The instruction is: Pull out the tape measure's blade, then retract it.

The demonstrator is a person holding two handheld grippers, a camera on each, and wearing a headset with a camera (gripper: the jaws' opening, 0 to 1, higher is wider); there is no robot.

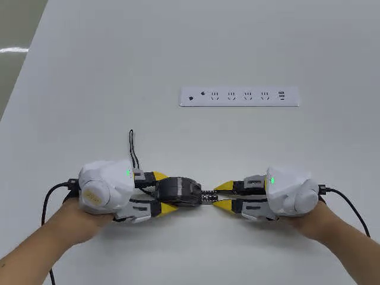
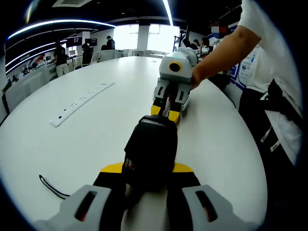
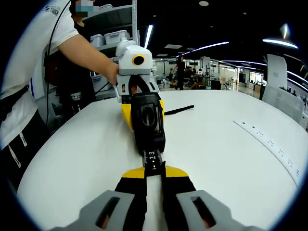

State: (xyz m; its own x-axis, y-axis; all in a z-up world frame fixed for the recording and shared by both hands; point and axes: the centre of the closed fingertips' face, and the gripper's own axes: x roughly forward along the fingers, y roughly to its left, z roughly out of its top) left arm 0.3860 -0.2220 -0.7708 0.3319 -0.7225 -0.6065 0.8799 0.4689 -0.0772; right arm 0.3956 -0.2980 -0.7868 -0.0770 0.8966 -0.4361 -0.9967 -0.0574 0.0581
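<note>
You have a white table (image 1: 89, 71) with a white power strip (image 1: 239, 96) lying flat toward its far side. Close to your near edge sits the black tape measure (image 1: 178, 190), its thin black strap (image 1: 133, 148) trailing on the tabletop.

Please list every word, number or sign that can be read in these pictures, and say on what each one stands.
"23": on the tape measure's blade, just ahead of the right gripper and its jaws.
Power strip: only small marks, too small to read.
Standing board in the background: print too blurred to read.
</note>
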